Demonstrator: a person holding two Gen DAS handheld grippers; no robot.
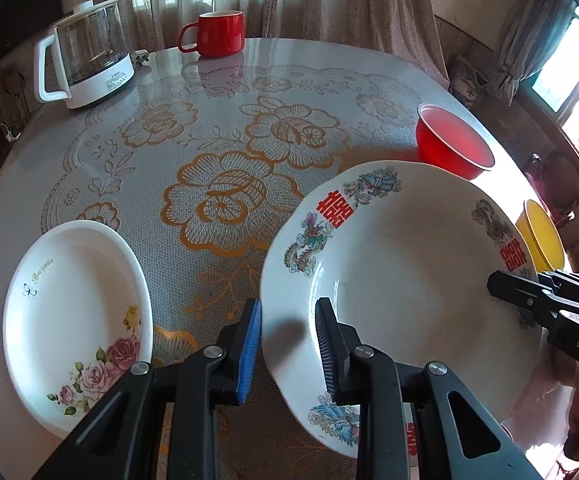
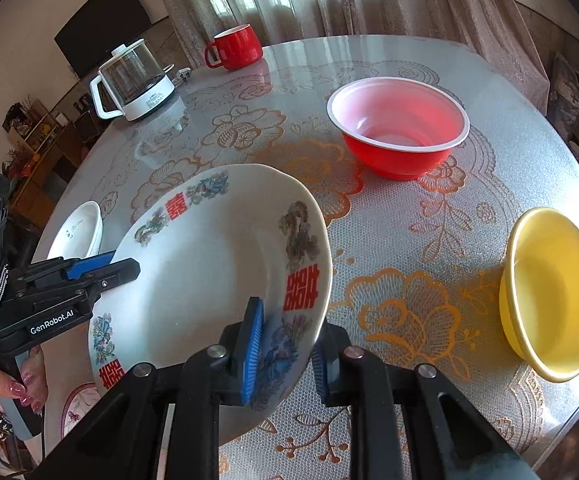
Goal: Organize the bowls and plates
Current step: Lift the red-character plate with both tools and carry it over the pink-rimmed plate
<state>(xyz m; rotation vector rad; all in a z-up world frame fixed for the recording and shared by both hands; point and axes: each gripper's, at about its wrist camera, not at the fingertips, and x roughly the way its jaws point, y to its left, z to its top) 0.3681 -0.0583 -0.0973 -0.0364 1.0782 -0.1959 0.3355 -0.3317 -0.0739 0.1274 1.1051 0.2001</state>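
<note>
A large white plate (image 1: 401, 264) with red characters and dragon prints is held tilted over the near part of the table. My left gripper (image 1: 289, 304) is shut on its left rim, one pad outside and one inside. My right gripper (image 2: 289, 320) is shut on the opposite rim of the plate (image 2: 217, 264), one finger above and one below. A smaller white plate with roses (image 1: 77, 312) lies flat to the left. A red bowl (image 2: 399, 128) stands further back, and a yellow bowl (image 2: 549, 292) sits near the right edge.
A glass kettle (image 1: 85, 60) with a white base and a red mug (image 1: 217, 34) stand at the far side of the round table (image 1: 217, 152), which has a flowered cover. Curtains hang behind. A person's hand (image 2: 5, 388) holds the left gripper's handle.
</note>
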